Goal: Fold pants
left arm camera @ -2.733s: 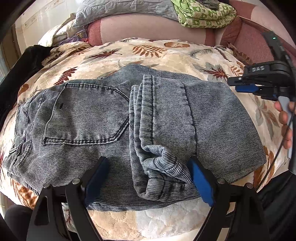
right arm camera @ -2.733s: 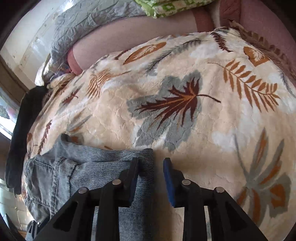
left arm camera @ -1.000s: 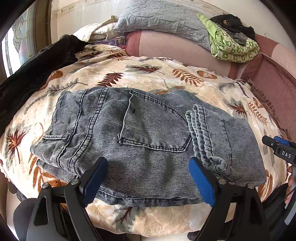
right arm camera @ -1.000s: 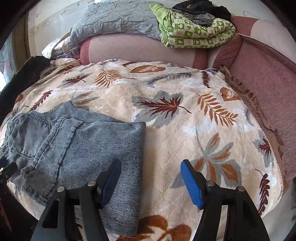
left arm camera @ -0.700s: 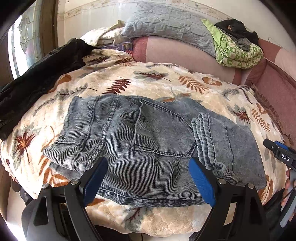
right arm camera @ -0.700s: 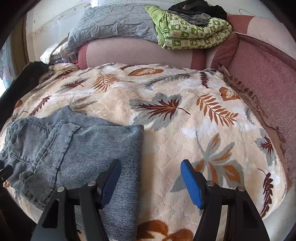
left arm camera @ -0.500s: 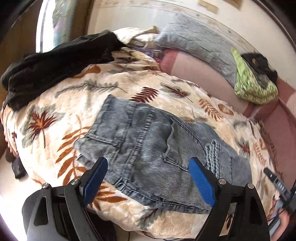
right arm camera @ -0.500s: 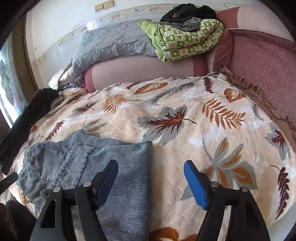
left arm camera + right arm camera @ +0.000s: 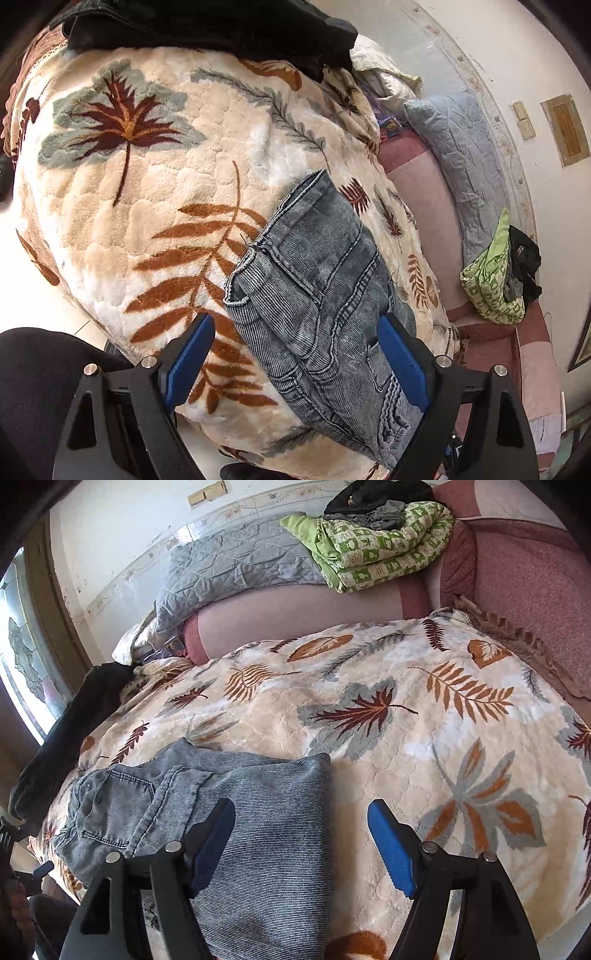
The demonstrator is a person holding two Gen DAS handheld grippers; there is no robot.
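Leaf-print blanket (image 9: 424, 760) bears folded jeans (image 9: 258, 812); left gripper (image 9: 295, 362) has swung to the waistband, right gripper (image 9: 301, 845) both wide, empty.

left wrist: rolled, looking down | right wrist: looking down | shared: pants (image 9: 314, 295), blanket (image 9: 406, 738)

Your folded pants (image 9: 229, 812) lie on the blanket (image 9: 406, 738) near the bed's front-left edge. Behind the blanket, a pillow (image 9: 236, 565) sits left of a folded quilt (image 9: 380, 550).
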